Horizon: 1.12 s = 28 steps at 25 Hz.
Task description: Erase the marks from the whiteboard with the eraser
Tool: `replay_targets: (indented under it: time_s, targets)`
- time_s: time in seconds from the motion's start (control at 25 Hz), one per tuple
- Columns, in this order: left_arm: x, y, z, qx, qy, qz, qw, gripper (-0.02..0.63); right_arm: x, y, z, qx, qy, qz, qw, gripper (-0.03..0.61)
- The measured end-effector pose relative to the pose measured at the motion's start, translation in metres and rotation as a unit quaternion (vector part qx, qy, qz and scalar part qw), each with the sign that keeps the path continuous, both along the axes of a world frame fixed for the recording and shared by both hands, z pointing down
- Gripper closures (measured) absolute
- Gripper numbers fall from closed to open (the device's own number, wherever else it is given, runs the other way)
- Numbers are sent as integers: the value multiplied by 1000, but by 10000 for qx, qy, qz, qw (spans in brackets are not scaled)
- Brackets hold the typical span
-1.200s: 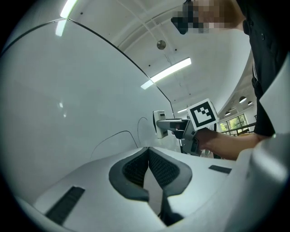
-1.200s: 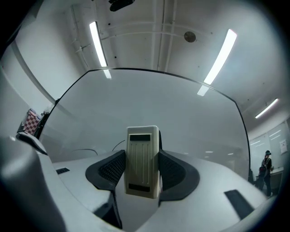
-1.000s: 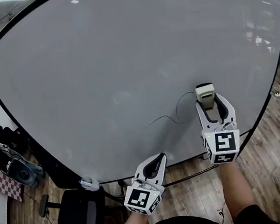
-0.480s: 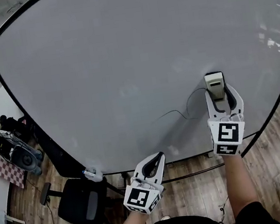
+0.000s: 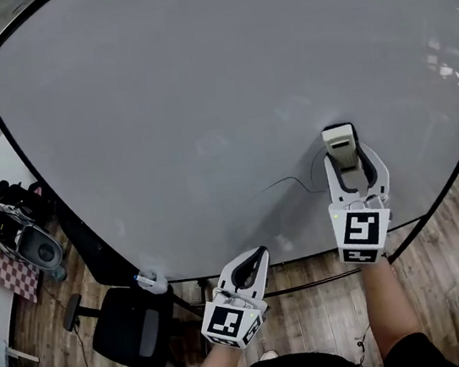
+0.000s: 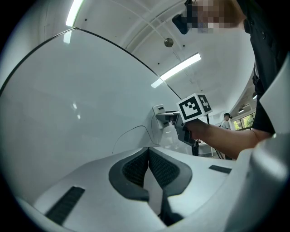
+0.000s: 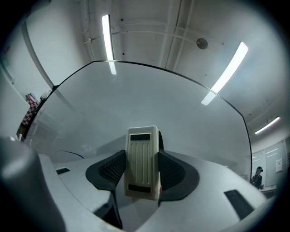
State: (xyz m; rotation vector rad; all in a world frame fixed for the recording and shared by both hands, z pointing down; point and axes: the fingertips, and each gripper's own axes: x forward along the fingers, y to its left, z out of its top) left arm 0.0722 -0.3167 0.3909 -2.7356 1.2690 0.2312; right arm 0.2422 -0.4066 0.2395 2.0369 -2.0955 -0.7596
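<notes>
A large whiteboard [image 5: 197, 80] fills the head view. A thin dark pen line [image 5: 285, 183] curves across its lower right part, also visible as a line [image 6: 129, 131] in the left gripper view. My right gripper [image 5: 347, 166] is shut on a cream eraser [image 5: 341, 144], whose tip rests at the board just right of the line's end. The right gripper view shows the eraser [image 7: 142, 161] clamped between the dark pads. My left gripper [image 5: 253, 266] hangs below the board's bottom edge, shut and holding nothing; its pads [image 6: 136, 170] meet.
A black office chair [image 5: 129, 339] stands on the wooden floor below the board's left corner. A small white and blue object [image 5: 148, 280] sits at the board's bottom edge. Bags and clutter [image 5: 15, 236] lie at the far left.
The right gripper with the eraser rose along the board, then dropped slightly and shifted left toward the line's end. The left gripper stayed put.
</notes>
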Motion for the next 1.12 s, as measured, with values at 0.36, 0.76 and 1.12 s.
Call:
replay_targets:
  time_s: [0.36, 0.76, 1.12]
  targets:
    - [-5, -6, 6, -119, -13, -60, 9999, 594, -25, -2, 16, -160, 56, -260, 9995, 330]
    - [-20, -9, 4, -98, -36, -217, 9997, 594, -66, -1, 44, -251, 284, -601, 9975, 330]
    - [-35, -9, 10, -141, 2, -355, 9993, 594, -102, 0, 71, -463, 523, -873, 9937, 330]
